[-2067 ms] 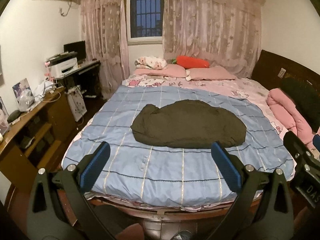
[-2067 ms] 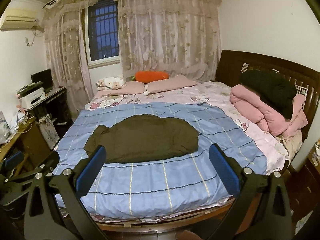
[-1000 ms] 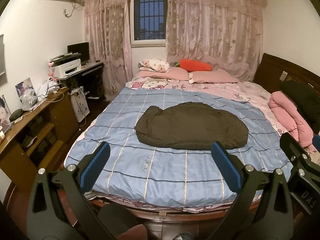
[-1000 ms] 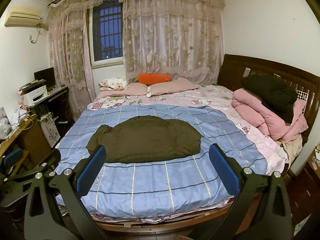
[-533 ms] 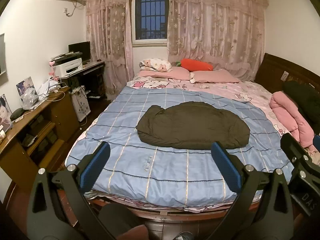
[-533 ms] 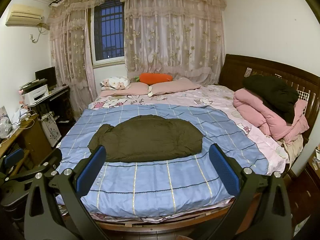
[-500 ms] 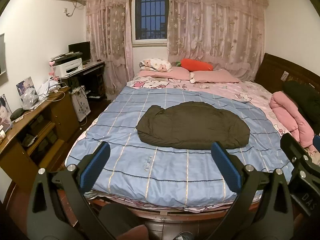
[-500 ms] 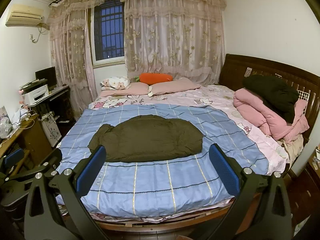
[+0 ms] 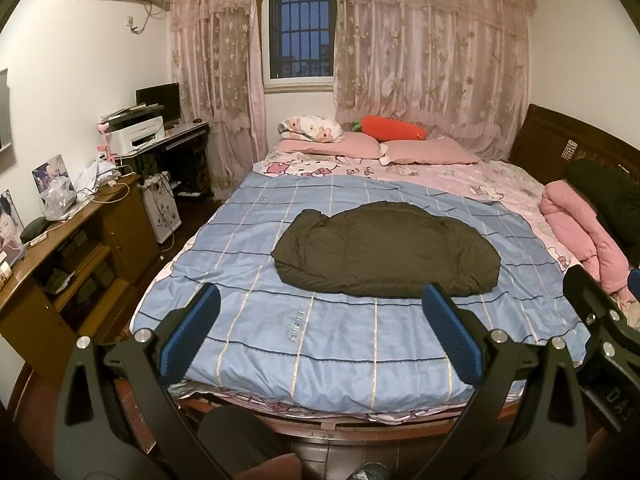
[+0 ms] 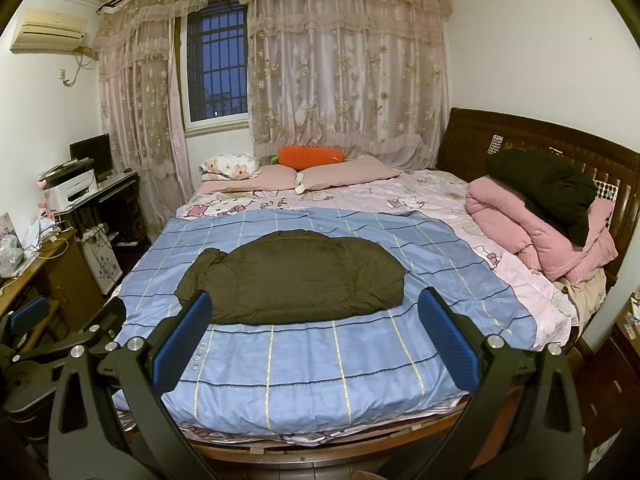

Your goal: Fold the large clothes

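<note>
Dark green jacket [image 9: 386,249] lies unmoved on the blue quilt [image 9: 340,336], as before.

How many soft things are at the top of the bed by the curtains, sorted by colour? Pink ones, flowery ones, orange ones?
Pink pillows: 2, one on the left and one on the right
Flowery white pillow: 1
Orange carrot cushion: 1
Total: 4
</note>
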Demonstrator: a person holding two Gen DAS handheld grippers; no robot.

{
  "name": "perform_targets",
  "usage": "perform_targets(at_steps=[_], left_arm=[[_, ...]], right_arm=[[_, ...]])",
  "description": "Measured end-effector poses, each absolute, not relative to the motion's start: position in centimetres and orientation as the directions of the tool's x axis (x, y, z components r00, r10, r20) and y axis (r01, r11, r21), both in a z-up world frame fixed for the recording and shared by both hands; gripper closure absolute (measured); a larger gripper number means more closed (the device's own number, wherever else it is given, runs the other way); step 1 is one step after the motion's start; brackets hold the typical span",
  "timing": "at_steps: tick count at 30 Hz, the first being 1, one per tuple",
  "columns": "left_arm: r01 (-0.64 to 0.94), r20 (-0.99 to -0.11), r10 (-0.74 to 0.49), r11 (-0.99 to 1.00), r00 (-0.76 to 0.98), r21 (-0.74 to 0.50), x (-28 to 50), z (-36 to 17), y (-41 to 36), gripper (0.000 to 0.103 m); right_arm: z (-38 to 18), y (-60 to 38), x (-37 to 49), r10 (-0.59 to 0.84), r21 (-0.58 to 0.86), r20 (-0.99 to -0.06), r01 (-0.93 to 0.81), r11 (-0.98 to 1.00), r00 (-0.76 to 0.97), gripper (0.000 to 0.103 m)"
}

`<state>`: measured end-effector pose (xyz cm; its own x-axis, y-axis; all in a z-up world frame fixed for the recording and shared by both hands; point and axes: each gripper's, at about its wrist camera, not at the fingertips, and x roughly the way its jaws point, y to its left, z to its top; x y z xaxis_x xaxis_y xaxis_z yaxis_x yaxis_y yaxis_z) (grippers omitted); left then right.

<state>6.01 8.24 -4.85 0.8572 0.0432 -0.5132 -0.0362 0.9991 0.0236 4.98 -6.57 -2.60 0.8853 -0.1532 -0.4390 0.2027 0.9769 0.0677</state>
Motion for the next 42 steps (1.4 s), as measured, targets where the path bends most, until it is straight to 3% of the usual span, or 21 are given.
perform_targets(at_steps=[42], left_arm=[[-0.031, -0.499, 0.052, 0.998, 0.865, 0.049, 5.9, -4.5, 8.8, 0.002]], right_arm=[[-2.7, -6.5, 4.9, -0.151, 0.068, -0.442, 0.201, 0.977, 0.884, 0.001]])
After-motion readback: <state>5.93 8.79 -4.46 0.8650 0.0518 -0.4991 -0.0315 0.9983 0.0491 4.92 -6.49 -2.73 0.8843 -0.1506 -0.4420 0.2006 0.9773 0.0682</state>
